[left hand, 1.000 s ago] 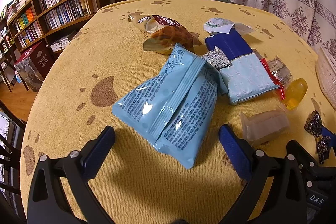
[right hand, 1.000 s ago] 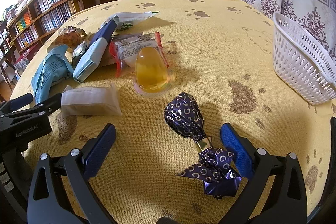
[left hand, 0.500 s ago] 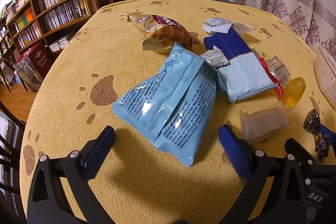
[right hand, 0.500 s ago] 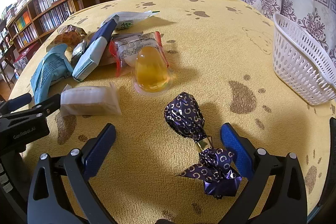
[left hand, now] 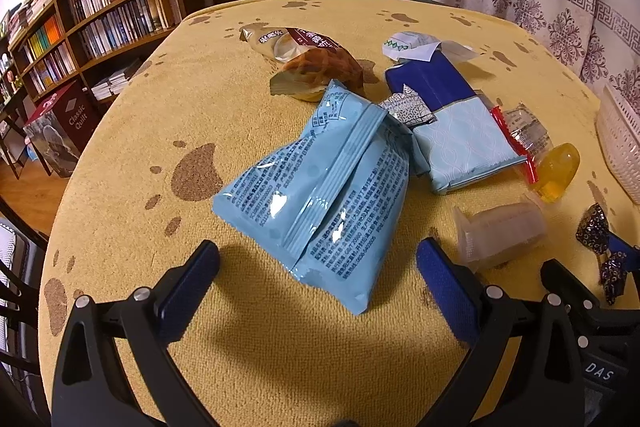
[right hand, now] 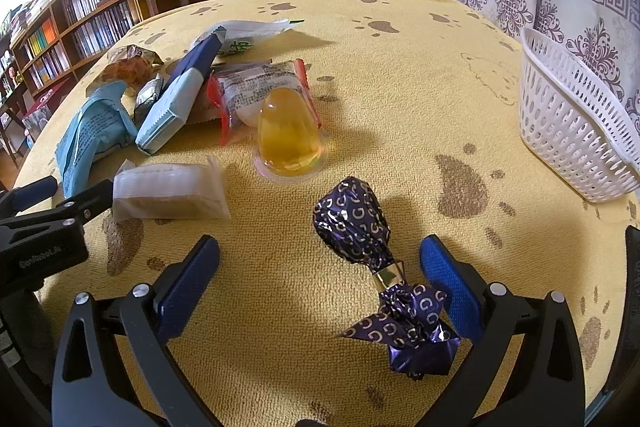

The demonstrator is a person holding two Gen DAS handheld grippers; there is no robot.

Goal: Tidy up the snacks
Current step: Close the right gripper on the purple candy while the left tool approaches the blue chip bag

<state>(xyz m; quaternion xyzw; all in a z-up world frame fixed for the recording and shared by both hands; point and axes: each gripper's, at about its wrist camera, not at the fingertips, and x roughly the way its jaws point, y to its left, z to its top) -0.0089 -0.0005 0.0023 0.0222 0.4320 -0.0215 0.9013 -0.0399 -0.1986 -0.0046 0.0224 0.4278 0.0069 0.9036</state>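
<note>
Nothing has shifted: both tongs (left hand: pixel 318 263) (right hand: pixel 319 263) gape over the paw-print tablecloth (right hand: pixel 420 75) beside bookshelves (left hand: pixel 92 15).

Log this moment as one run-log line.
left gripper: open, at light blue snack bag | right gripper: open, around purple foil candy | white basket: no snack seen inside

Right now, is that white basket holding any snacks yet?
Cannot tell for sure: the white basket shows only its perforated outer wall and rim. Nothing pokes above it, and the snacks in view lie on the tablecloth.
</note>
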